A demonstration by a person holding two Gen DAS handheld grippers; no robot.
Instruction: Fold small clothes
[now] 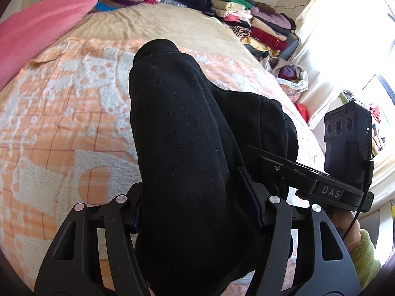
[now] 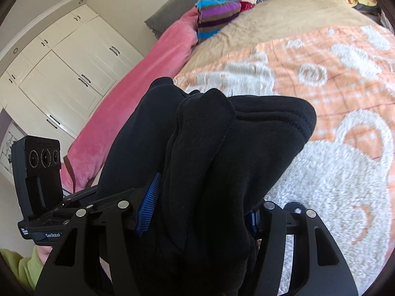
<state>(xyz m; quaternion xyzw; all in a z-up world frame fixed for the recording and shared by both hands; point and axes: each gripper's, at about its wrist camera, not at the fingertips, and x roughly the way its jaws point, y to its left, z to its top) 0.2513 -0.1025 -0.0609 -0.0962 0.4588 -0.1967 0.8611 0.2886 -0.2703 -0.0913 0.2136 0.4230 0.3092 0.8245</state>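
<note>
Black garment held up between both tools, mid-fold, above the bed.

Left tool [image 1: 197, 212] pinches the black garment [image 1: 187, 128] between its pads at the lower centre of its frame; the cloth fills the middle of the view and hangs over the orange-and-white blanket [image 1: 61, 113]. Right tool [image 2: 200, 212] likewise pinches a bunched, layered part of the same garment at lower centre of its frame, one blue pad [image 2: 149, 207] visible against the cloth. Judged step: the garment is lifted for a fold, not yet laid down. Next move likely calls for lowering it flat onto the blanket, keeping both grips until the edges align. Stacked clothes [image 1: 249, 22] sit at upper right.
</note>
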